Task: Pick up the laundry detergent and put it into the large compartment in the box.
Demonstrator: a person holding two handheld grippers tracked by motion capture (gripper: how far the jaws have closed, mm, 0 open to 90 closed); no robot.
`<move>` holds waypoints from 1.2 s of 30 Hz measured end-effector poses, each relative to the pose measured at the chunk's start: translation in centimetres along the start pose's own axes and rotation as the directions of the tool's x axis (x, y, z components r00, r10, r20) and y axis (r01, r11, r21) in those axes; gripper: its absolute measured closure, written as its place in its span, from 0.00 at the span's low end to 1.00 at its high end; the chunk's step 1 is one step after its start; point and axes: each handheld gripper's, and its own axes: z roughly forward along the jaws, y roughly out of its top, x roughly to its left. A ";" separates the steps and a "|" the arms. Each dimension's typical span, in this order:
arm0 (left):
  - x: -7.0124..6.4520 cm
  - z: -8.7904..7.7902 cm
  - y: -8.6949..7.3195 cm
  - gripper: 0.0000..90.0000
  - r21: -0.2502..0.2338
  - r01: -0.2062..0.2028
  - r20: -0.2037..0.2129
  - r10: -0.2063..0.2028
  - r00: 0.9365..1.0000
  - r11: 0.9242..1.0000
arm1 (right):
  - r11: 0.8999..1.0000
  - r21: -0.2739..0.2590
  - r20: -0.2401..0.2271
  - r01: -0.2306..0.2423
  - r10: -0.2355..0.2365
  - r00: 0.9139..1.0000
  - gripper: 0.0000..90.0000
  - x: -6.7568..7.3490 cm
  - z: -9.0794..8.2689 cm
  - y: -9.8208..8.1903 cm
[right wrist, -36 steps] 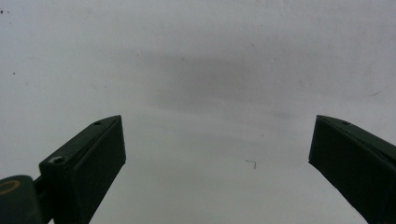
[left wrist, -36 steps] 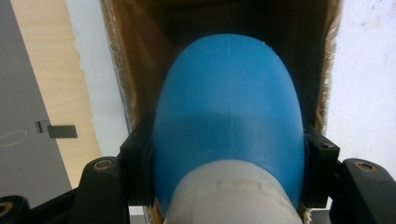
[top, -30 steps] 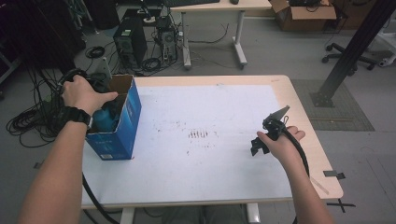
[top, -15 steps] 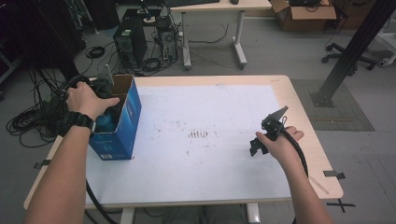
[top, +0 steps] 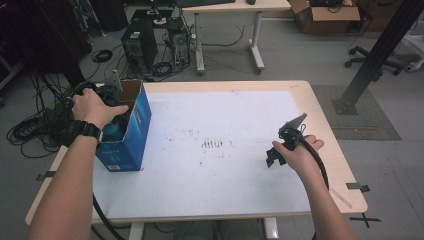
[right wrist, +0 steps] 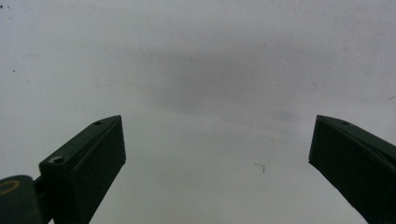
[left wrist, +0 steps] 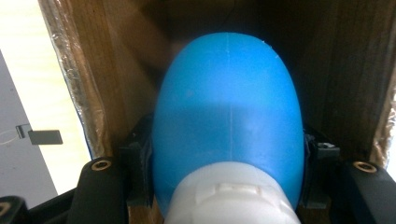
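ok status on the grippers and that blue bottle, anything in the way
Left gripper shut on blue bottle, inside the blue cardboard box. Right gripper open, empty, over the white tabletop. Box walls close round the bottle.

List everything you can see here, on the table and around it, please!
Blue plastic bottle with white cap: one, inside the box, clamped by the left gripper.
Blue cardboard box: one, open-topped, table's left edge.
White-topped wooden table: one, centre, faint dark marks.
Black computer towers: two, floor beyond.
Brown cardboard carton: one, far floor.
Left gripper: black, shut on the bottle.
Right gripper: black, open, above bare tabletop.
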 end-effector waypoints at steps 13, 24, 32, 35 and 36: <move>0.0 -0.1 -0.2 0.38 -0.007 0.005 0.006 -0.005 1.000 1.000 | 1.000 -0.002 -0.005 0.000 0.000 1.000 0.04 -0.1 -0.1 -0.2; -0.3 -1.8 -0.6 0.34 -0.037 0.004 0.014 -0.003 1.000 0.999 | 1.000 -0.005 -0.006 -0.002 0.002 1.000 0.04 -0.2 -0.3 -0.4; -0.3 -3.9 -1.1 0.31 -0.065 -0.002 0.011 0.003 1.000 0.998 | 1.000 -0.010 -0.009 0.009 -0.009 1.000 0.04 0.1 -0.4 -0.6; -0.3 -5.0 -1.2 0.30 -0.074 -0.008 0.014 0.009 1.000 0.997 | 1.000 -0.010 -0.011 0.010 -0.010 1.000 0.04 0.2 -0.5 -0.5; -0.4 -5.3 -1.3 0.30 -0.074 -0.010 0.014 0.011 1.000 0.997 | 1.000 -0.012 -0.012 0.011 -0.011 1.000 0.04 0.2 -0.6 -0.4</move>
